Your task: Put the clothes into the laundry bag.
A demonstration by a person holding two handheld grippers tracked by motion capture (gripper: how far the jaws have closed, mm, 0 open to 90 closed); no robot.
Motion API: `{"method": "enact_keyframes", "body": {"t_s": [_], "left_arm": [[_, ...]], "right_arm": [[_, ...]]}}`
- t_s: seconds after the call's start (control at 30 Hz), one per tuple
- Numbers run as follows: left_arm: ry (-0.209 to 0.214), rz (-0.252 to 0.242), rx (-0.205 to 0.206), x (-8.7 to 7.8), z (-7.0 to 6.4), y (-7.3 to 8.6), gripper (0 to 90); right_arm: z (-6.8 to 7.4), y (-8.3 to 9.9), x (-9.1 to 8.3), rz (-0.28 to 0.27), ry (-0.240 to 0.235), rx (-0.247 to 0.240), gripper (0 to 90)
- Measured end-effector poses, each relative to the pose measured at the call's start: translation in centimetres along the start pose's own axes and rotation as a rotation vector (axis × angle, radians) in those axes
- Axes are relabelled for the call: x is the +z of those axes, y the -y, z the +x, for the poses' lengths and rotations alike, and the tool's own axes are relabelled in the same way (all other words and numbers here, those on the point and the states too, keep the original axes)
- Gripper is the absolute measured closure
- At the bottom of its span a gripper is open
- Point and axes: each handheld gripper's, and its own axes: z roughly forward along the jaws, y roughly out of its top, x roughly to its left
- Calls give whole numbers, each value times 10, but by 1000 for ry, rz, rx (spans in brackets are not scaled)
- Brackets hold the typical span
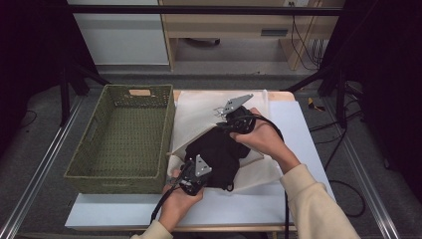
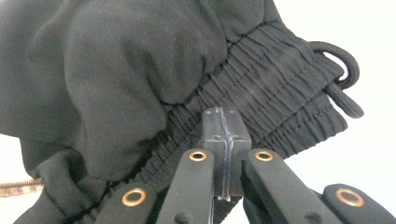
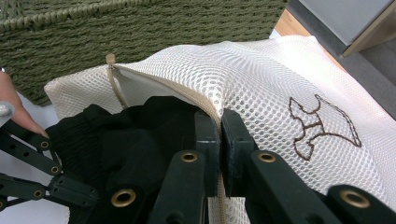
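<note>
Jaws of left gripper (image 2: 223, 156) pinch black garment's (image 1: 219, 154) waistband; right gripper (image 3: 219, 140) clamps mesh bag's (image 3: 261, 84) zipper edge.

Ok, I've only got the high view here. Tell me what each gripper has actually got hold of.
Observer: The left gripper is shut on the elastic waistband of the black garment; the left gripper view shows its jaws pressed together on the gathered band.
Operator: Now the right one.
Observer: The right gripper is shut on the zipper edge of the white mesh bag, holding that edge up over the garment.
Operator: Check the bag for markings.
Observer: The right gripper view shows a brown outline stitched on the mesh.
Operator: Give me the drawstring.
Observer: A black cord loop hangs free at the waistband's end.
</note>
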Motion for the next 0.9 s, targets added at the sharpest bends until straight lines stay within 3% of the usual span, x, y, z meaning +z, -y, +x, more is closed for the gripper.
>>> {"method": "enact_keyframes", "body": {"t_s": [0.9], "left_arm": [[-26,20,-5,15,7,-12,899]], "right_arm": [[-3,-2,-3,-3,-1,0,870]]}}
